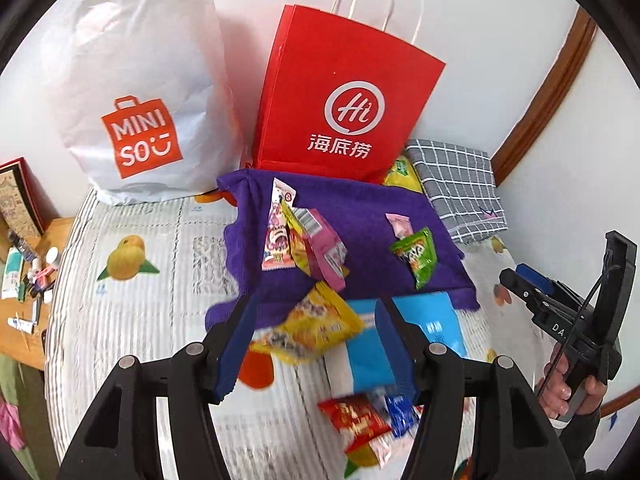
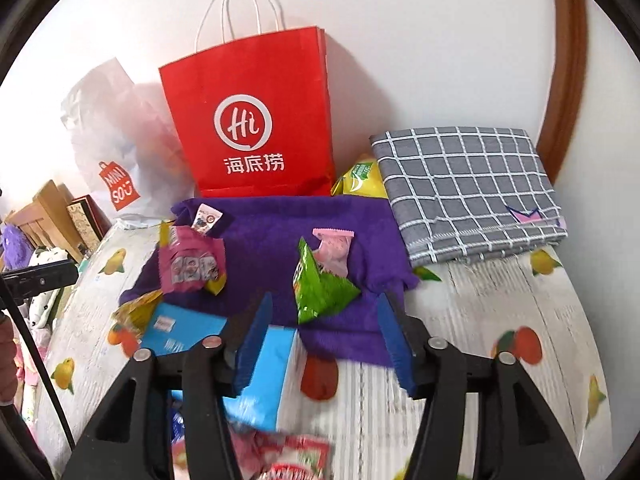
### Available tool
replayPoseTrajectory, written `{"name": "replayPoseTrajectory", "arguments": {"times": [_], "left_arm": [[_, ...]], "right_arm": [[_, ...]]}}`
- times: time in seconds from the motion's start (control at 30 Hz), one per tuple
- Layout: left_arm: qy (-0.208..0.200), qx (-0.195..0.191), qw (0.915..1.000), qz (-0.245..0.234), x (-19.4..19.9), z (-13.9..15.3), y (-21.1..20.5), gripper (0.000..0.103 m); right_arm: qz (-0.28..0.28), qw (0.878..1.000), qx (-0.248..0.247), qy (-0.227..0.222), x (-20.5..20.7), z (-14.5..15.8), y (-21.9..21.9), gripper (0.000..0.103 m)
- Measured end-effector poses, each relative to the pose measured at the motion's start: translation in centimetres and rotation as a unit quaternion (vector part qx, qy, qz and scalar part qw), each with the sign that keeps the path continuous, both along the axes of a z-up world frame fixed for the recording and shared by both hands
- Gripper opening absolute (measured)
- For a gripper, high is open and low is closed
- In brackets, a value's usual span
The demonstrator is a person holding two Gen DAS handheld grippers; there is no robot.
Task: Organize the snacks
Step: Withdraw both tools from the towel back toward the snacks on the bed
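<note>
Snack packets lie on a purple towel spread on a fruit-print bed. My left gripper is open, with a yellow packet lying between its fingers, not gripped. A blue box and a red packet lie close by. My right gripper is open and empty above the towel's front edge. A green packet lies just beyond it, a pink packet behind that, and the blue box is under its left finger. A pink pouch lies further left.
A red paper bag and a white Miniso bag stand against the wall. A folded grey checked cloth lies at the right. A wooden side table with small items is at the left.
</note>
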State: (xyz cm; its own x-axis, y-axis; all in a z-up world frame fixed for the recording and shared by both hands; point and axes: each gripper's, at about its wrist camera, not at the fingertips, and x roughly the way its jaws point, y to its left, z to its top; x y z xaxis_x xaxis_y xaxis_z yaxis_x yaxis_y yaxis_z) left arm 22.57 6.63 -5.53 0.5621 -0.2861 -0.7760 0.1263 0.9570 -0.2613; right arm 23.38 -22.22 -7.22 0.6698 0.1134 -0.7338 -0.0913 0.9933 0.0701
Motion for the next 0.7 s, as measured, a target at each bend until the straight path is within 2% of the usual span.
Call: {"name": "replayPoseTrajectory", "arguments": {"times": [0.17,0.3,0.53,0.7], "left_arm": [[-0.003,0.001,1.0,0.0,-2.4,0.0,0.0,0.066],[0.003,0.007,1.0,-0.004,-3.5,-1.0,-0.7,0.069],[0.021,0.001,0.9998,-0.002,-4.5,-3.0,-0.8,0.069],[0.03,-0.006,0.9995,0.004,-4.8,-4.1,-0.2,0.069]], "right_arm": [[0.001,1.0,-0.007,-0.002,-3.3,0.5,0.1,0.06],[-0.004,1.0,-0.006,0.008,-5.3,-0.3,0.0,0.06],[0.019,0.998,0.049,0.042,-7.9,-2.7,0.5,0.06],[0.049,0.995,0.072,0.048,-9.4,-4.5,2.4,0.071]]}}
